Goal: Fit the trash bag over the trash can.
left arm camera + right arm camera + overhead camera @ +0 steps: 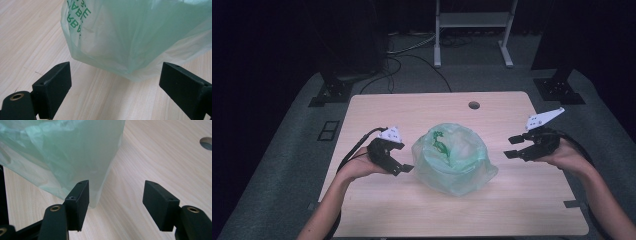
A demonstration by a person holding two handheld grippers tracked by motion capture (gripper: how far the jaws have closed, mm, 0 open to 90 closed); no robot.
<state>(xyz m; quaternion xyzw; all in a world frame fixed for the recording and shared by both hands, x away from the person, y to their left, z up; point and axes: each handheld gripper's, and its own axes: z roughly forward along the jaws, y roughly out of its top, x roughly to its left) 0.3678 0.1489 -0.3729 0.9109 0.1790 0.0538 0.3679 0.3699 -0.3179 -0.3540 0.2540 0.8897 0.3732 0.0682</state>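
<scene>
My left gripper point(398, 159) sits just beside the green plastic bag point(453, 159), on its left flank, jaws spread wide with nothing between them; in the left gripper view the bag point(135, 35) bulges just beyond the jaw tips, not touching either. My right gripper point(513, 147) is to the bag's right, a little apart from it, jaws likewise parted and empty (the left one overlaps the bag's edge point(62, 152) in the right gripper view; contact cannot be confirmed). The bag rests near the middle of the wooden table point(422, 205), mouth up, green print visible inside. Beyond the bag, a round hole point(473, 105) marks the tabletop's far edge.
</scene>
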